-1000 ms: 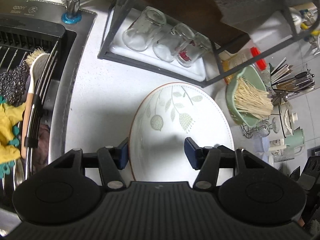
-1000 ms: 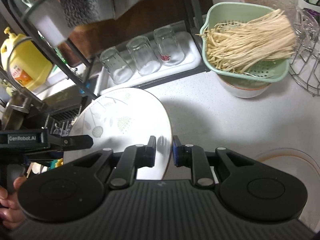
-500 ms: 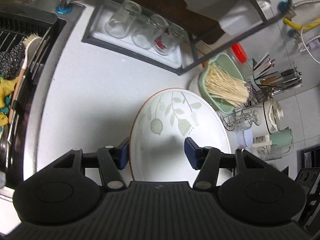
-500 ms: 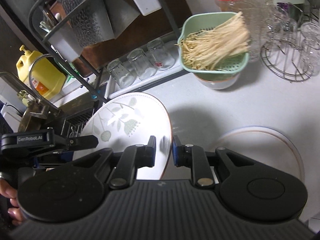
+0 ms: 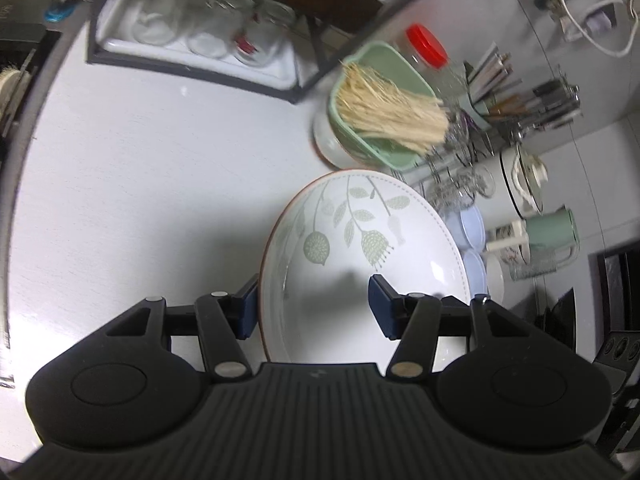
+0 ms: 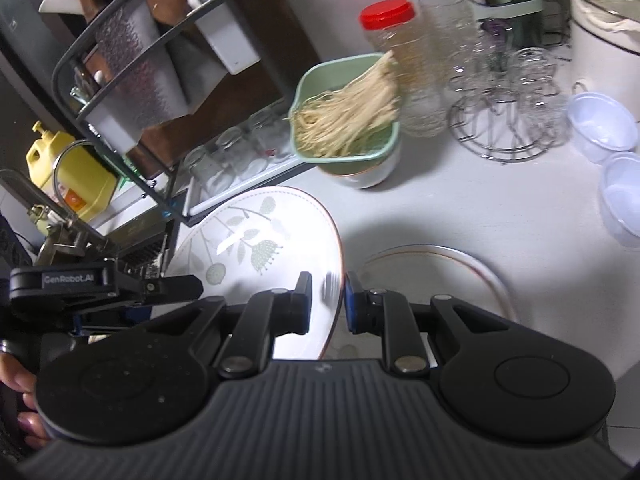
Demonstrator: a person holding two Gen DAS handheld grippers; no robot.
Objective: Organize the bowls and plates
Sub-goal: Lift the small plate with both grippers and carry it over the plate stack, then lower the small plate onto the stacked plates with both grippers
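- You have carried the round white plate with the green leaf print and thin brown rim (image 5: 360, 248) away from the sink side: a second ago the black wire dish rack with upturned glasses (image 5: 192, 36) sat right above it in the left view, and now the rack is well off to the upper left.
- The plate now hangs beside the mint-green colander of pale noodles (image 5: 380, 116), above the white counter (image 5: 140, 160).
- Your right gripper (image 6: 326, 300) is pinching the plate's rim, one pad on each face.
- Your left gripper (image 5: 312, 304) stands spread across the opposite rim; whether its pads press the plate, I cannot tell.
- In the right view a second white plate with a brown rim (image 6: 432, 272) has come into sight, lying on the counter just beside the held one; it looks like the stacking spot.
- That lower plate is partly cut off by your right gripper, and motion blur softens the glasses and the far clutter.
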